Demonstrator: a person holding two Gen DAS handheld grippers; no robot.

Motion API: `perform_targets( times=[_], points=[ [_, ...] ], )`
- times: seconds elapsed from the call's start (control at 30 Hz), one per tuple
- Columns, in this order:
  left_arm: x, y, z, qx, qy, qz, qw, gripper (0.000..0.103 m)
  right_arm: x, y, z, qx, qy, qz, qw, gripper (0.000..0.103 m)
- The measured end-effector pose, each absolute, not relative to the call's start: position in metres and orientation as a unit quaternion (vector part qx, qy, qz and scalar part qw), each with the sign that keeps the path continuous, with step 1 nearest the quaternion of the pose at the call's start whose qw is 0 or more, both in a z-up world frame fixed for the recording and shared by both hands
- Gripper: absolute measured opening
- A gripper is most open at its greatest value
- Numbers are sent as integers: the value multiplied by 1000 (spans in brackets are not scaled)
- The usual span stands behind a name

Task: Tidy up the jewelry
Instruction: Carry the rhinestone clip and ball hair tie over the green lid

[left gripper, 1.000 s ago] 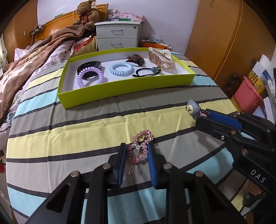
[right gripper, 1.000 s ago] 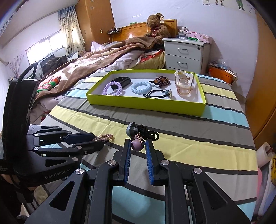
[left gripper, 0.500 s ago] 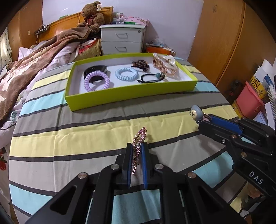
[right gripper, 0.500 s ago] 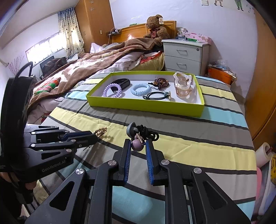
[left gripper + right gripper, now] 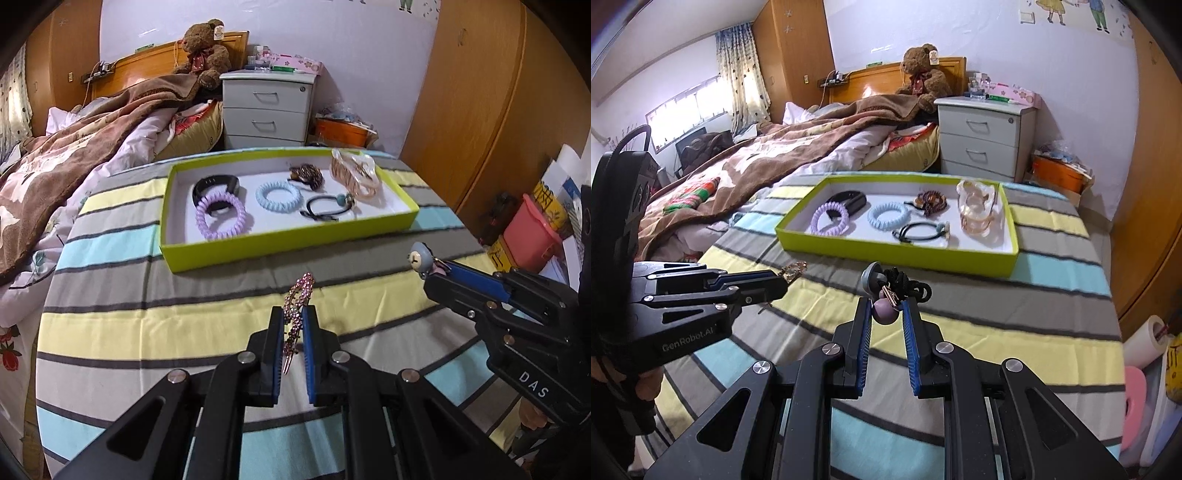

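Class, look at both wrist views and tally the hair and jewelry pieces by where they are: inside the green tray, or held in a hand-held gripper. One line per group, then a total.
In the green tray: 6 (black band, purple coil tie, blue coil tie, brown beaded piece, black elastic, claw clip)
Held in the left hand-held gripper: 1 (pink rhinestone clip)
Held in the right hand-held gripper: 1 (black hair tie with charms)
Total: 8
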State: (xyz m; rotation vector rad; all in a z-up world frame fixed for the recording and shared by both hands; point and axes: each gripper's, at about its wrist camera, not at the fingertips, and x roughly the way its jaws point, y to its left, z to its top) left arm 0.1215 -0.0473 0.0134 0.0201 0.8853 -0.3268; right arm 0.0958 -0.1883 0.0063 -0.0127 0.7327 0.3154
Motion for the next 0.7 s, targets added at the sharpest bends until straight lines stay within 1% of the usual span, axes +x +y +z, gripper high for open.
perform_targets(
  times=[0.37, 0.7],
  points=[
    [155, -43, 41, 9, 401, -156, 903, 10, 127, -193, 26, -9, 339, 144, 930, 18],
    [194, -44, 47, 0, 398, -156, 904, 10, 159, -194, 29, -13, 342, 139, 929, 18]
  ],
)
